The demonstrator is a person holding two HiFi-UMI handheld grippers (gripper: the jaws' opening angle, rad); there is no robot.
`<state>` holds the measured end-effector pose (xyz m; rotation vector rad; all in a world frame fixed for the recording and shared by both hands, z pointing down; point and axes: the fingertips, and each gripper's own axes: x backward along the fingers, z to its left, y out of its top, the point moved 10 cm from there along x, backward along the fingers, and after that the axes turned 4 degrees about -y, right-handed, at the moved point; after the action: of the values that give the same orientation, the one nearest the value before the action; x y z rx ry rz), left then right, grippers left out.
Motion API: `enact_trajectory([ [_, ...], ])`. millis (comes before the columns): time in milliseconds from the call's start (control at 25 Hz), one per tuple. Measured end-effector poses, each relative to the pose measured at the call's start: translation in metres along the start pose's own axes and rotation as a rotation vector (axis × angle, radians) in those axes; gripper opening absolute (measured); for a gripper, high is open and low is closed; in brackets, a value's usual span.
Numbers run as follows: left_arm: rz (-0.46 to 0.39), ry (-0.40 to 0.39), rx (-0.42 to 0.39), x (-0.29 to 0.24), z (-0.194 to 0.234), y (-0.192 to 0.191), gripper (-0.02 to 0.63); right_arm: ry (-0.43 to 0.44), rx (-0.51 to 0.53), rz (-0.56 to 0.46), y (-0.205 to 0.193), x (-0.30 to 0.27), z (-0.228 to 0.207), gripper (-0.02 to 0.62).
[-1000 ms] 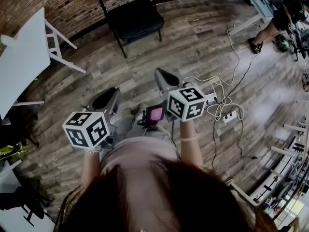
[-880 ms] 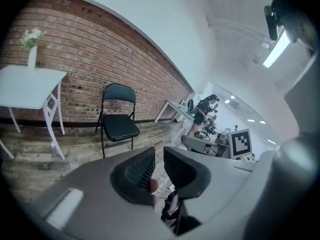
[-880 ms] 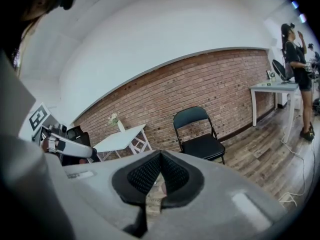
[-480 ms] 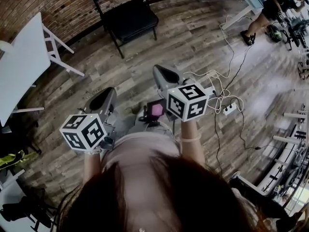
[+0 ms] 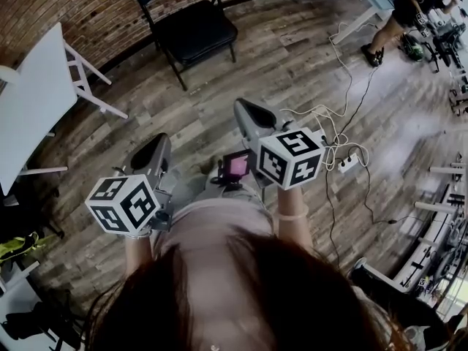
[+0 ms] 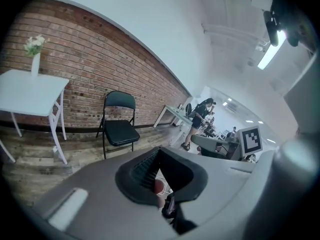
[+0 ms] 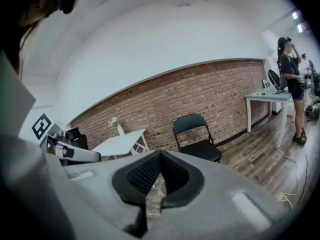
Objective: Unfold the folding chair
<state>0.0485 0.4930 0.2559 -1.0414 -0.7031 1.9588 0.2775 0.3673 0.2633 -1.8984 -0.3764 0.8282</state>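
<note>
The folding chair (image 5: 193,29) stands before the wall (image 5: 73,6), with the table (image 5: 31,101) to its left.

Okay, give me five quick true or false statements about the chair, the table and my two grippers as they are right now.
1. The folding chair stands unfolded by the brick wall. True.
2. The left gripper grips the chair's backrest. False: it has just closed on nothing, well short of the chair.
3. The right gripper is shut and empty. True.
4. A vase lies on the floor. False: the vase stands upright on the white table.
5. White cables lie on the wooden floor. True.
</note>
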Motion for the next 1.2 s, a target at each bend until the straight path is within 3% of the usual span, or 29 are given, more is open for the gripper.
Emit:
enact_trajectory([
  [320, -0.12, 0.028, 0.017, 0.013, -0.003, 0.013, -0.003, -0.003, 0.027, 0.004, 0.005, 0.007, 0.008, -0.008],
  [880, -0.152, 0.024, 0.012, 0.022, -0.004, 0.028, -0.003, 0.059, -0.043, 0.005, 0.017, 0.001, 0.011, -0.006],
  [1200, -0.139, 0.043, 0.022, 0.016, 0.001, 0.032, -0.003, 0.018, -0.04, 0.041, 0.017, -0.004, 0.001, -0.005],
])
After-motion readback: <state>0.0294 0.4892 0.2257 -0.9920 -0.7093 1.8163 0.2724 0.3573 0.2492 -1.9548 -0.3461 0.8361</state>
